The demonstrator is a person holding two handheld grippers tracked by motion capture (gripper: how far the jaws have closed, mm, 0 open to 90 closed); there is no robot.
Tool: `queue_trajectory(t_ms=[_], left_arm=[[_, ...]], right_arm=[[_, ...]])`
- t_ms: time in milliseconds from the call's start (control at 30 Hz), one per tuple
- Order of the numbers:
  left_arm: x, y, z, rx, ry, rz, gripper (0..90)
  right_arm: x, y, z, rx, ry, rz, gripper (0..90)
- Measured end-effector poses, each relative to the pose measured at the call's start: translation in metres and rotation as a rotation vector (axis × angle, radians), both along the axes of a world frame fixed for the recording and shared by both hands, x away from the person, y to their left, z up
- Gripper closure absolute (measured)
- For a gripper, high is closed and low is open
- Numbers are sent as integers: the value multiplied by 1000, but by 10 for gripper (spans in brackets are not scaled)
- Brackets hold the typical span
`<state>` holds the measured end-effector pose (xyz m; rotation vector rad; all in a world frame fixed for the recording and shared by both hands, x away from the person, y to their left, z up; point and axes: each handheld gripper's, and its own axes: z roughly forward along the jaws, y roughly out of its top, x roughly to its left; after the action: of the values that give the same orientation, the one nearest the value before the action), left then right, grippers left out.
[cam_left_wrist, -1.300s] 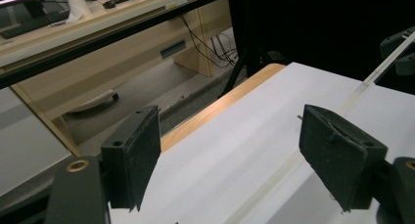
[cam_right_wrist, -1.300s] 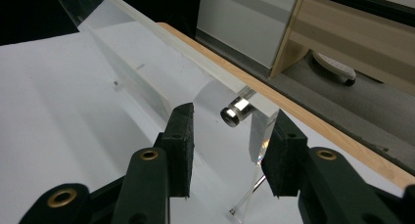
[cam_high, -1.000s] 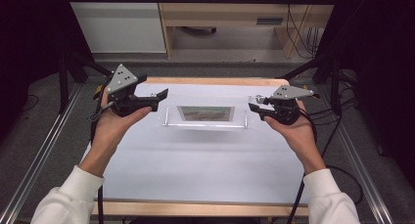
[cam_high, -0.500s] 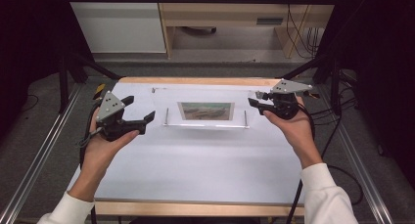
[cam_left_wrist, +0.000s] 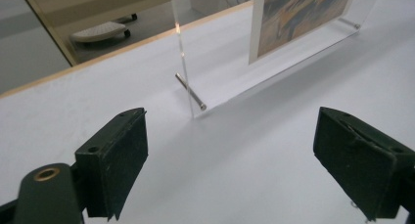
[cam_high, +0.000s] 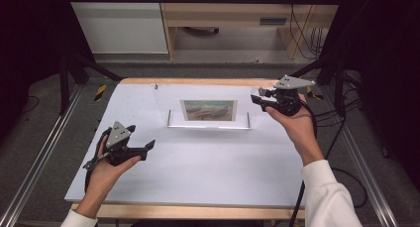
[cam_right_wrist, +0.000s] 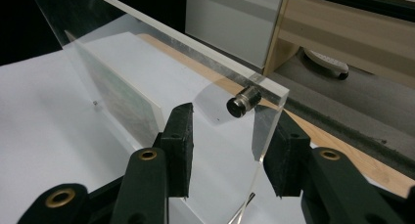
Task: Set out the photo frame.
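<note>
A clear acrylic picture frame point(cam_high: 208, 110) stands upright toward the far side of the white surface point(cam_high: 208, 172), roughly centred between the two sides, with a landscape print point(cam_high: 208, 110) sandwiched in its middle and small metal standoff pins point(cam_high: 169, 119) at its lower corners. The right claw point(cam_high: 257, 99) is at the frame's upper right corner, held in a hand point(cam_high: 297, 125) that comes in from the near right; in the right gripper view its two black pads point(cam_right_wrist: 178, 145) straddle the edge of the clear panel point(cam_right_wrist: 235, 121), just below a metal standoff point(cam_right_wrist: 242, 101), one pad on each face, and they look close against the acrylic, though whether both press on it I cannot tell for sure. The left claw point(cam_high: 148, 147) is low over the near left part of the surface, well apart from the frame, in a hand point(cam_high: 106, 170) with a white cuff. In the left gripper view its jaws stand wide apart with nothing between them, pointing toward the frame's lower left corner, where a pin point(cam_left_wrist: 191, 91) pokes through the clear edge point(cam_left_wrist: 181, 53) and the print point(cam_left_wrist: 298, 16) shows beyond
</note>
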<state>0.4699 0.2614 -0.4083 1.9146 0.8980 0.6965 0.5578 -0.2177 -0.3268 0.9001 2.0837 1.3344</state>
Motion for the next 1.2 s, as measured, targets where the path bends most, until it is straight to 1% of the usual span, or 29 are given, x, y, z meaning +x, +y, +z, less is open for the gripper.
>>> queue_trajectory(t_ms=[33,67,200,300,333,400,433,500,633,767,800,900,933,1033,1067,1133,1200], left_arm=[[0,2,-4,-3,11,4,127],[-2,5,-9,9,26,8,126],[-5,10,-13,14,31,19,125],[-9,13,-16,6,37,23,125],[-10,14,-18,6,40,23,124],[-14,16,-23,18,49,19,125],[-14,16,-23,18,49,19,125],[-16,17,-28,38,58,13,124],[-16,17,-31,43,68,13,120],[-15,17,-33,43,75,15,117],[-15,17,-33,40,77,15,117],[-14,18,-34,38,82,18,117],[-14,19,-34,37,84,20,117],[-15,20,-34,34,84,22,117],[-15,21,-34,39,86,20,117],[-15,21,-34,40,87,17,117],[-15,21,-34,40,87,16,117]], right_arm=[[0,0,0,0,0,0,588],[3,0,0,12,1,-4,588],[7,0,-1,22,1,-9,587],[12,-1,0,24,3,-14,586],[14,-1,-1,34,8,-19,584],[20,-1,-1,46,15,-24,583],[21,0,0,48,19,-30,582],[25,0,0,49,22,-34,581],[32,0,0,54,32,-43,579],[36,0,0,63,39,-51,579],[38,0,-1,73,43,-60,578],[40,0,-1,84,47,-63,578],[44,-1,-2,94,52,-67,579],[48,0,-2,98,57,-79,578],[48,0,-2,98,57,-79,578],[51,0,-3,113,64,-87,579],[51,-1,-3,110,65,-85,579]])
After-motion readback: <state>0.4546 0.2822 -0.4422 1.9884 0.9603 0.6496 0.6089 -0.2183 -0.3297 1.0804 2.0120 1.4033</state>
